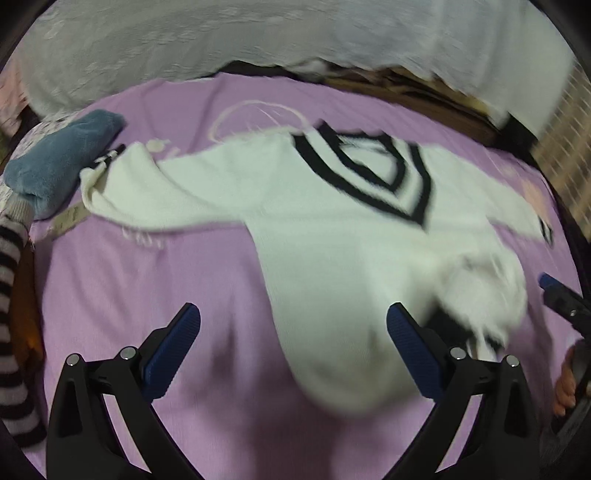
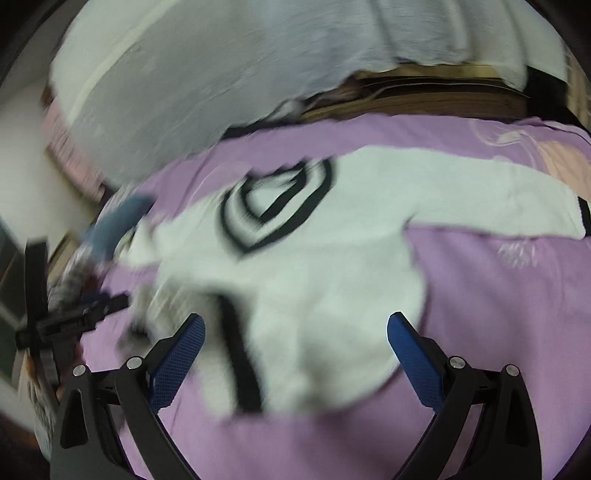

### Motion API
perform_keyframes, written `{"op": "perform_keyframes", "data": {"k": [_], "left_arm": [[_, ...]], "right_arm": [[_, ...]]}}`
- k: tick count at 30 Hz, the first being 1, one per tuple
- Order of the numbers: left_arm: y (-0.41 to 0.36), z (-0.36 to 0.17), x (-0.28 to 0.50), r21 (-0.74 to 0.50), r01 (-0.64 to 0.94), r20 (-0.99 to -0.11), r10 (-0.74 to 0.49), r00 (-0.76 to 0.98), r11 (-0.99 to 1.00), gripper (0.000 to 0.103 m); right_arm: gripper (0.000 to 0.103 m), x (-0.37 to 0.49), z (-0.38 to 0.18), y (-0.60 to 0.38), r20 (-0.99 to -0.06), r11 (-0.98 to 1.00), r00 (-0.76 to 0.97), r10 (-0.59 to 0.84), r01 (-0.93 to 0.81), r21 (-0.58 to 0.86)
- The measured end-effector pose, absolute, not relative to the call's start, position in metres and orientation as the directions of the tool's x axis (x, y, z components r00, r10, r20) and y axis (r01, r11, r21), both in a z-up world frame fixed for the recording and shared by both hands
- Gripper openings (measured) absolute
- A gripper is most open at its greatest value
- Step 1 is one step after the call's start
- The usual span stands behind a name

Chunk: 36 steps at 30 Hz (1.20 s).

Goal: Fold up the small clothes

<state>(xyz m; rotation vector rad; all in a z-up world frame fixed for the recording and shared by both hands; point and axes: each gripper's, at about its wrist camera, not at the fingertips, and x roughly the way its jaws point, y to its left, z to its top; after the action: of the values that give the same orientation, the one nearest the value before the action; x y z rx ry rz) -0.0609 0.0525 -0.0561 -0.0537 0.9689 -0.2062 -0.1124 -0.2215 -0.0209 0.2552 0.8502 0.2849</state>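
Note:
A small white sweater (image 1: 314, 221) with a black-striped V neck lies spread on a purple sheet (image 1: 129, 280), sleeves out to both sides, its bottom hem bunched near me. My left gripper (image 1: 293, 314) is open and empty, hovering over the lower left part of the sweater. My right gripper (image 2: 295, 325) is open and empty over the sweater's (image 2: 314, 277) lower edge, where a black hem band shows. The right gripper's tip shows in the left wrist view (image 1: 554, 288) at the right edge. The left gripper shows blurred in the right wrist view (image 2: 74, 317).
A folded blue fleece item (image 1: 62, 155) lies at the sheet's far left. A white cover (image 1: 258, 33) is heaped behind the sheet, with brown boards (image 2: 424, 92) beside it. A striped sleeve (image 1: 11, 295) is at the left edge.

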Motion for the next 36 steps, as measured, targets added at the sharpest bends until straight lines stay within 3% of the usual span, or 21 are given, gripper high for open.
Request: {"op": "perform_keyframes", "data": {"k": [4, 10, 14, 17, 20, 23, 24, 25, 26, 27, 28, 31, 32, 33, 36], "left_arm": [[0.06, -0.062, -0.095, -0.292, 0.161, -0.811, -0.333, 0.48, 0.943, 0.098], [0.058, -0.072, -0.101, -0.554, 0.136, -0.75, -0.563, 0.348, 0.821, 0.098], [0.054, -0.092, -0.092, -0.807, -0.028, -0.577, -0.777, 0.251, 0.59, 0.098], [0.059, -0.092, -0.085, -0.862, -0.112, -0.502, -0.809, 0.306, 0.494, 0.098], [0.067, -0.095, -0.079, -0.911, -0.198, -0.409, -0.845, 0.344, 0.361, 0.098], [0.06, -0.114, -0.069, -0.918, -0.29, -0.355, -0.888, 0.292, 0.271, 0.098], [0.057, -0.119, -0.069, -0.914, -0.314, -0.346, -0.897, 0.275, 0.256, 0.096], [0.054, -0.127, -0.068, -0.904, -0.338, -0.356, -0.899, 0.255, 0.262, 0.094], [0.052, -0.133, -0.068, -0.89, -0.358, -0.379, -0.895, 0.234, 0.283, 0.08], [0.051, -0.141, -0.068, -0.878, -0.381, -0.386, -0.898, 0.212, 0.288, 0.069], [0.051, -0.147, -0.069, -0.878, -0.396, -0.368, -0.908, 0.198, 0.269, 0.067], [0.053, -0.15, -0.074, -0.899, -0.371, -0.317, -0.931, 0.181, 0.234, 0.045], [0.055, -0.14, -0.078, -0.919, -0.313, -0.306, -0.934, 0.184, 0.239, 0.025], [0.055, -0.133, -0.08, -0.928, -0.28, -0.301, -0.937, 0.179, 0.245, 0.015], [0.067, -0.104, -0.102, -0.925, -0.145, -0.372, -0.912, 0.173, 0.35, 0.012]], "right_arm": [[0.1, -0.142, -0.042, -0.217, -0.722, 0.898, 0.556, 0.411, -0.11, 0.426], [0.1, -0.137, -0.08, -0.217, -0.681, 0.784, 0.501, 0.534, 0.009, 0.621], [0.1, -0.124, -0.094, -0.217, -0.636, 0.713, 0.533, 0.558, 0.086, 0.696], [0.098, -0.12, -0.095, -0.224, -0.59, 0.653, 0.565, 0.577, 0.114, 0.749], [0.093, -0.119, -0.098, -0.229, -0.574, 0.627, 0.583, 0.575, 0.138, 0.767], [0.081, -0.119, -0.1, -0.231, -0.58, 0.628, 0.595, 0.556, 0.156, 0.762], [0.063, -0.118, -0.102, -0.231, -0.586, 0.633, 0.595, 0.55, 0.16, 0.758], [0.045, -0.117, -0.104, -0.231, -0.592, 0.635, 0.588, 0.551, 0.165, 0.754], [0.037, -0.117, -0.11, -0.23, -0.595, 0.628, 0.574, 0.563, 0.171, 0.759], [0.021, -0.118, -0.113, -0.229, -0.601, 0.629, 0.563, 0.568, 0.174, 0.758], [0.018, -0.118, -0.115, -0.228, -0.604, 0.63, 0.552, 0.576, 0.171, 0.757], [0.016, -0.124, -0.108, -0.23, -0.604, 0.652, 0.559, 0.568, 0.142, 0.745], [0.015, -0.127, -0.103, -0.232, -0.603, 0.658, 0.563, 0.565, 0.134, 0.741], [0.015, -0.131, -0.097, -0.236, -0.605, 0.668, 0.565, 0.561, 0.123, 0.734], [0.014, -0.154, -0.076, -0.26, -0.632, 0.715, 0.566, 0.528, 0.104, 0.691]]}}
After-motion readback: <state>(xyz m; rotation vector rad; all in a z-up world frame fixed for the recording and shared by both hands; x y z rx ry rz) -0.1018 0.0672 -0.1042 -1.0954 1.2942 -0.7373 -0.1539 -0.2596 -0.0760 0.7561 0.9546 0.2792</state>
